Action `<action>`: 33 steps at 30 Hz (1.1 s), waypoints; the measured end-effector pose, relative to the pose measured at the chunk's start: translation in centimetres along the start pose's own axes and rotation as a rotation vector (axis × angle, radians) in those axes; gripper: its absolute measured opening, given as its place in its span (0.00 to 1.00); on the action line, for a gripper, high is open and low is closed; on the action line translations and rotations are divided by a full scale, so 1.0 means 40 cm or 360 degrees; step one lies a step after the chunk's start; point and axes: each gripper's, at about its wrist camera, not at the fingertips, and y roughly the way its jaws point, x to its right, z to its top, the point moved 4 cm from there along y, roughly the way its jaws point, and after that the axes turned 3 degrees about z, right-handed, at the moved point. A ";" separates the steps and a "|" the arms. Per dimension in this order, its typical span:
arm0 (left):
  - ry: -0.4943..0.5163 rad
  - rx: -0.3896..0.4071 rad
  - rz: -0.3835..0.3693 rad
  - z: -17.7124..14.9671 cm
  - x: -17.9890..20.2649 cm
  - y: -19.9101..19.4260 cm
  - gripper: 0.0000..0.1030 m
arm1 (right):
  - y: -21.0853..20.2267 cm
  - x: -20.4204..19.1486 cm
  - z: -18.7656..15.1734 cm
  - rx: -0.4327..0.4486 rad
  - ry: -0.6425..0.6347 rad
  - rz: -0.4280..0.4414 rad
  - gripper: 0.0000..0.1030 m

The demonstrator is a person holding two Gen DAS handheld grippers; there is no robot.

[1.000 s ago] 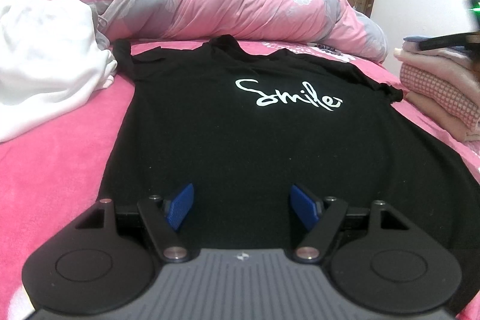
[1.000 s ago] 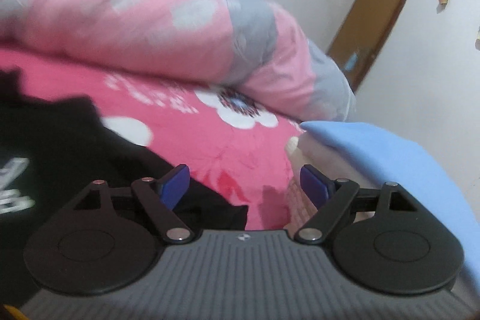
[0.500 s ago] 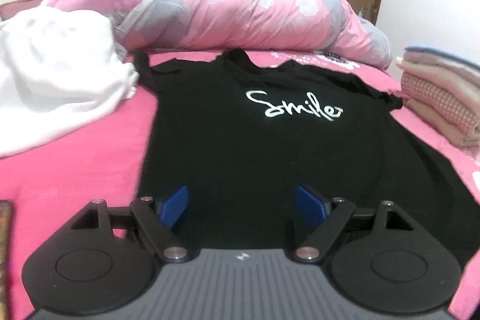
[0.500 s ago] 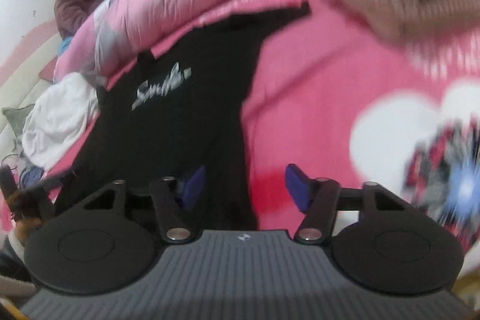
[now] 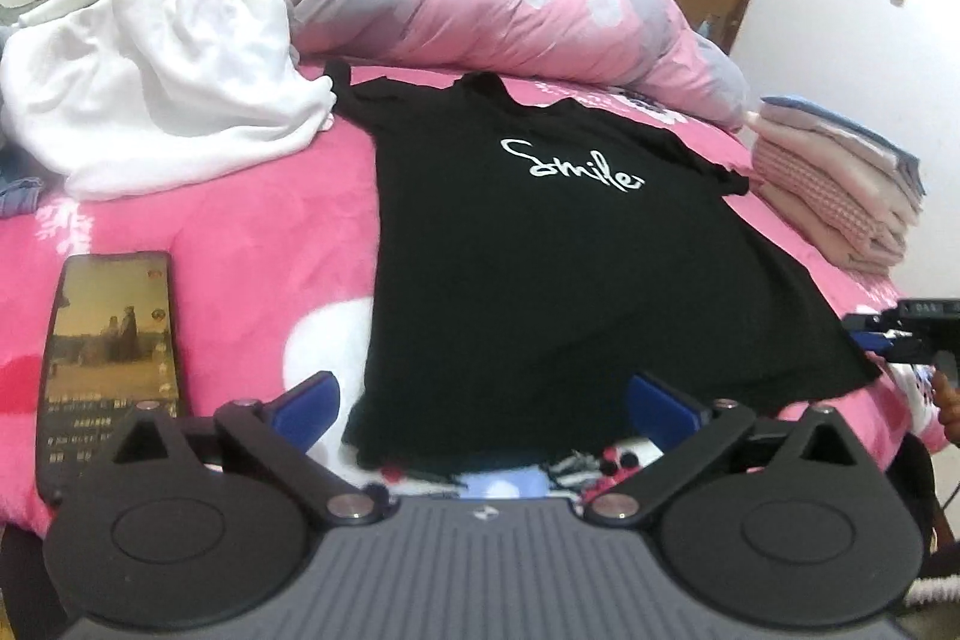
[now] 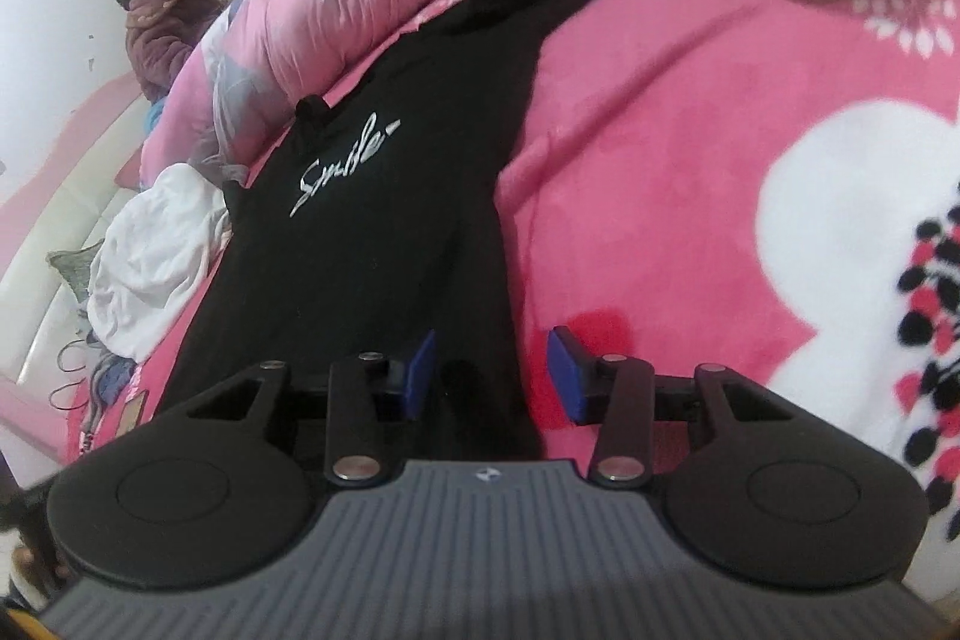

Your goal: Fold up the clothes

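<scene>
- Left gripper (image 5: 480, 406) had just spread wide, empty, over the black T-shirt's (image 5: 540, 250) hem at the bed's (image 5: 252, 250) near edge.
- Right gripper (image 6: 491, 373) had just narrowed, fingers straddling the shirt's edge, not pinching.

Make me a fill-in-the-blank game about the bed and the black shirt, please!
1. The white word printed on the black T-shirt is ____.
2. The phone lies on the pink blanket, and its screen is switched ____.
3. The crumpled cloth beside the shirt's sleeve is coloured ____.
4. The pile of clothes near the shirt's other sleeve is neatly ____.

Missing words: Smile; on; white; folded
</scene>
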 end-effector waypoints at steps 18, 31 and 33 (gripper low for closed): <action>-0.0259 -0.0161 0.0015 0.012 -0.123 0.111 0.29 | 0.014 0.031 0.015 -0.0116 0.0190 0.0168 0.42; -0.0425 -0.0272 -0.0130 0.016 -0.126 0.115 0.06 | -0.036 0.022 -0.015 -0.0182 0.0200 0.0227 0.07; -0.0555 -0.0269 -0.0241 0.045 -0.137 0.085 0.06 | -0.075 -0.007 0.024 -0.0090 0.0194 0.0296 0.06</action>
